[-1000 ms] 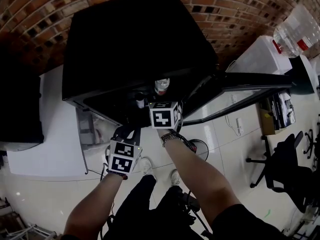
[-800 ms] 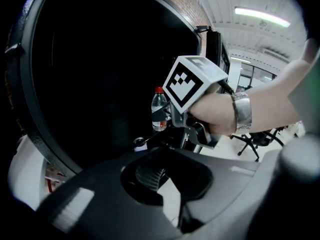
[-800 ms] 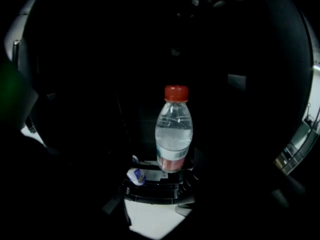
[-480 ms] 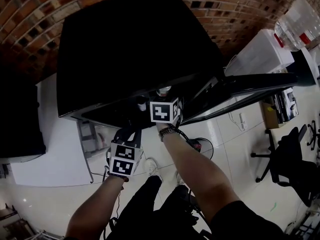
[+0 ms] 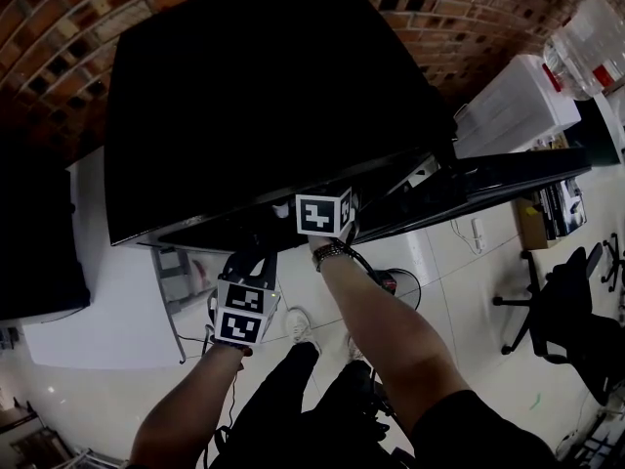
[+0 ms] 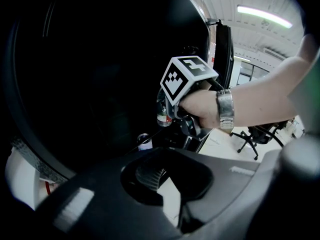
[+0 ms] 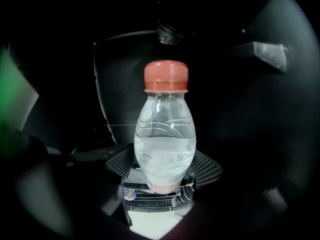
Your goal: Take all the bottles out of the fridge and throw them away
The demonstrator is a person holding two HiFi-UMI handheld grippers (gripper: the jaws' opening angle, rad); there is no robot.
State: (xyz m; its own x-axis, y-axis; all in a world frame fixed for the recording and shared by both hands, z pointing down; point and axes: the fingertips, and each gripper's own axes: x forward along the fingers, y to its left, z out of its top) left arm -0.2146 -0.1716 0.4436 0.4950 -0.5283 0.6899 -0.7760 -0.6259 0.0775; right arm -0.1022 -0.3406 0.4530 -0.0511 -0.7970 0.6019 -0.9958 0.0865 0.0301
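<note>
Because the water bottle (image 7: 165, 134) must come out of the black fridge (image 5: 254, 96), the right tongs (image 7: 165, 170) are clenched on its lower body and hold it upright at the fridge's open front. The left tongs (image 6: 167, 184) wait released and empty, nearer and lower.

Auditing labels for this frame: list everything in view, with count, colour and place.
fridge: one, black, centre, against the wall
fridge door: one, black, swung open to the right
bottle: one, clear with a red cap, upright at the fridge opening
small container, likely a can: one, colour unclear, inside the fridge below the bottle
brick wall: red-brown, behind the fridge
counter: one, white, left of the fridge
water jug: one, clear, top right
office chair: one, black, on the floor at right
wristwatch: one, silver, right wrist
left tool: jaws apart, empty, held back from the fridge
right tool: closed on the bottle
</note>
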